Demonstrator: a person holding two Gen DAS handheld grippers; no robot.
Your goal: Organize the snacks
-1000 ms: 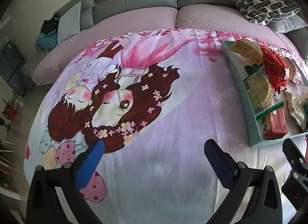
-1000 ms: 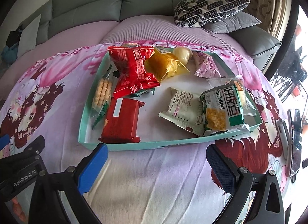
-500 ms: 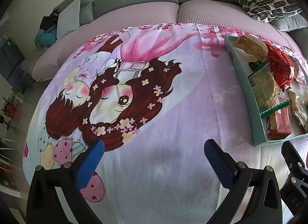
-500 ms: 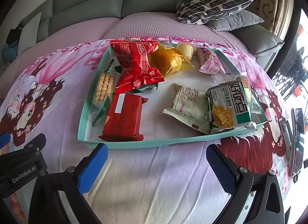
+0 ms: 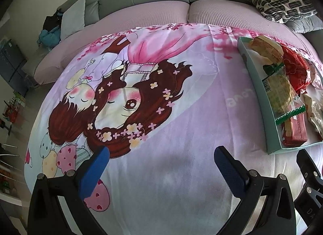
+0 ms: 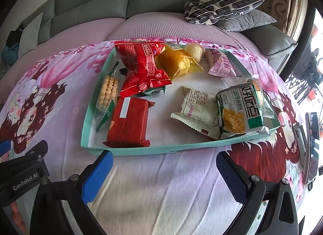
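Snacks lie together in a shallow teal tray (image 6: pixel 141 151) on a cartoon-print blanket (image 5: pixel 161 113) spread over a sofa (image 6: pixel 141 26). Along the tray's left wall sits a clear biscuit pack (image 6: pixel 108 91); beside it a red wrapped bar (image 6: pixel 129 123) lies near the front rim, with a red bag (image 6: pixel 141 67) behind it. A yellow packet (image 6: pixel 177 63), a pale round bun (image 6: pixel 194 51) and a pink packet (image 6: pixel 220 65) fill the back. A white packet (image 6: pixel 197 109) lies at the front right, partly under a green packet (image 6: pixel 240 109). The right gripper (image 6: pixel 164 166) hovers just before the tray's front rim, jaws spread wide, holding nothing. The left gripper (image 5: pixel 161 160) hangs over bare blanket, jaws likewise wide apart and empty, the tray well off to its right
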